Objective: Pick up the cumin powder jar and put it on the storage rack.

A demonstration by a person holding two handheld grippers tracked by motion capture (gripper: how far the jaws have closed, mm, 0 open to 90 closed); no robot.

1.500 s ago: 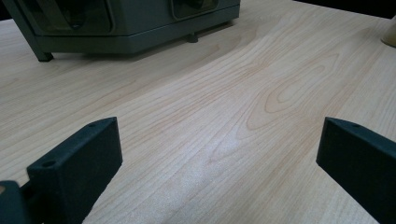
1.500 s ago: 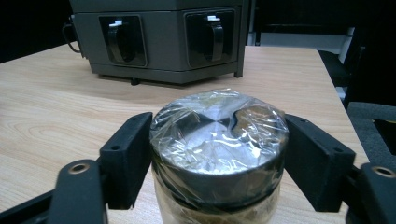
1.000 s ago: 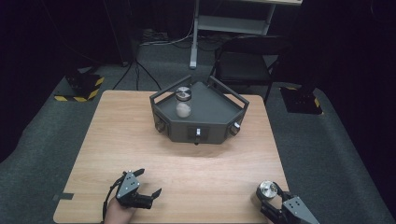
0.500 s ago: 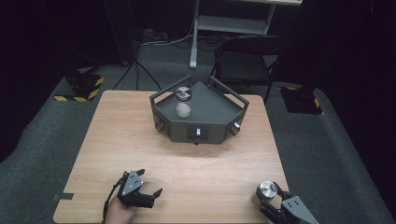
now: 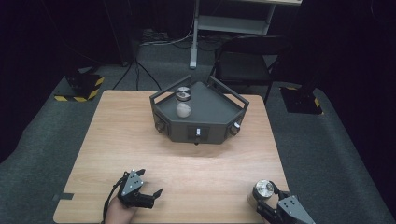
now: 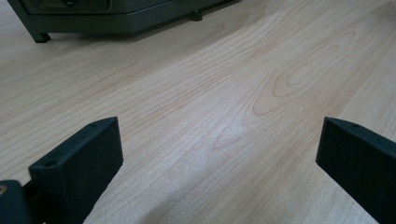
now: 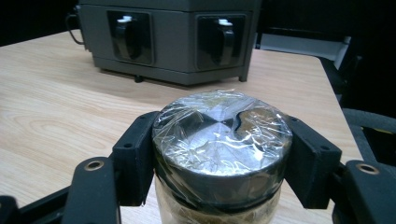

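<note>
A jar with a black, foil-wrapped lid (image 7: 219,140) sits between the jaws of my right gripper (image 7: 219,158), which is shut on it just under the lid. In the high view this jar (image 5: 262,190) stands near the table's front right corner with the right gripper (image 5: 271,205) behind it. My left gripper (image 5: 148,195) rests near the front left of the table, open, its black jaws wide apart over bare wood (image 6: 219,140). A second jar (image 5: 182,94) and a whitish ball-like object (image 5: 183,110) sit on the dark grey angular tray unit (image 5: 210,122) at the table's far middle.
The tray unit has raised rails and knobs on its front faces (image 7: 128,37). The wooden table (image 5: 140,140) ends close to both grippers at the front. A black chair (image 5: 247,60) and a metal stand (image 5: 194,37) are beyond the far edge.
The left gripper has shifted slightly forward and right along the front of the table. The right gripper stays on the jar.
</note>
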